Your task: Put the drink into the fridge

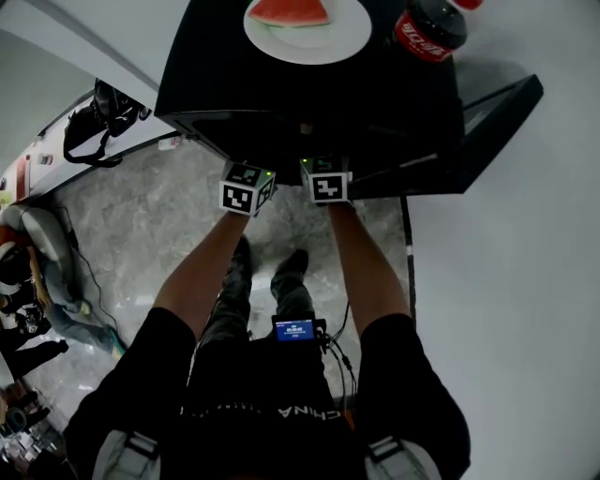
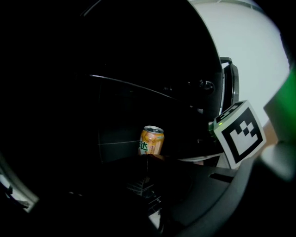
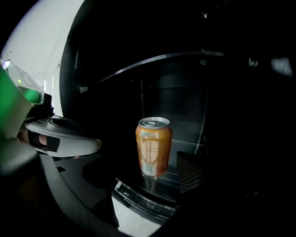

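Note:
An orange drink can (image 3: 154,146) stands upright on a glass shelf (image 3: 185,150) inside the dark black fridge (image 1: 216,75). It also shows as the can (image 2: 151,140) in the left gripper view. My right gripper (image 3: 152,178) is open just in front of the can, and only its right pad (image 3: 190,172) catches light. My left gripper (image 2: 147,173) sits lower and farther back, its dark jaws meeting at a centre seam with nothing between them. In the head view only the two marker cubes show, left (image 1: 246,187) and right (image 1: 325,180), at the fridge opening.
The fridge door (image 1: 497,112) hangs open to the right. On the fridge top are a plate (image 1: 352,37) with a watermelon slice and a cola bottle (image 1: 427,28). A white wall runs along the right. A bag (image 1: 98,122) and seated people are far left.

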Available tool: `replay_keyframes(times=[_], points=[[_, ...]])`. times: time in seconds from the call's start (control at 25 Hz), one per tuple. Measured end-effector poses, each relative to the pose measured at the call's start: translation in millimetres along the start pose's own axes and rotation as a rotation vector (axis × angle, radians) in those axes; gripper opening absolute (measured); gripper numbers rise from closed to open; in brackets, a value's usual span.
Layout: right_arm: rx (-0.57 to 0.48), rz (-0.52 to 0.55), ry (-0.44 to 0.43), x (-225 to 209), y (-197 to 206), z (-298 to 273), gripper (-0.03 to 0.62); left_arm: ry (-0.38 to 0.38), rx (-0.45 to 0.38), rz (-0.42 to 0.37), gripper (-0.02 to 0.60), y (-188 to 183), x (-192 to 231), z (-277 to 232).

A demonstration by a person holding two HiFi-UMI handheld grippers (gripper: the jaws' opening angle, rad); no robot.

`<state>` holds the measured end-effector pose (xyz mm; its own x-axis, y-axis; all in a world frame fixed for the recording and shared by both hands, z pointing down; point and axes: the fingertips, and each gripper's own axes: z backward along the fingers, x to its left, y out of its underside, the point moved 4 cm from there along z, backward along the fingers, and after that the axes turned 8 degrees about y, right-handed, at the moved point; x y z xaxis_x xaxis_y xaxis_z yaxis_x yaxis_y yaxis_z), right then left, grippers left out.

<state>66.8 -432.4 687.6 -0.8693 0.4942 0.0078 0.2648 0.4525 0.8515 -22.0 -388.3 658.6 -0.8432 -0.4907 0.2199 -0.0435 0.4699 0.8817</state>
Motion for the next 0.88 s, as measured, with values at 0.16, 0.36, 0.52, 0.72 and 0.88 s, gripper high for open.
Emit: replay_keyframes(times=[0.16, 0.36, 0.52, 0.72, 0.88], points=[[0.054, -0.005, -0.029, 12, 0, 34, 0.365, 0.030, 0.019, -0.007, 0.012, -3, -18, 16], [0.071, -0.007, -0.017, 15, -8, 86, 0.257, 0.068, 0.039, -0.012, 0.012, -9, -39, 45], [0.052, -0.030, -0.011, 17, -22, 126, 0.127, 0.096, 0.038, 0.005, 0.012, -13, -53, 67], [0.061, -0.024, -0.017, 22, -30, 169, 0.037, 0.171, -0.003, -0.031, 0.012, -25, -73, 97], [0.054, -0.005, -0.008, 25, -25, 197, 0.020, 0.221, -0.038, -0.046, 0.012, -32, -81, 122]])
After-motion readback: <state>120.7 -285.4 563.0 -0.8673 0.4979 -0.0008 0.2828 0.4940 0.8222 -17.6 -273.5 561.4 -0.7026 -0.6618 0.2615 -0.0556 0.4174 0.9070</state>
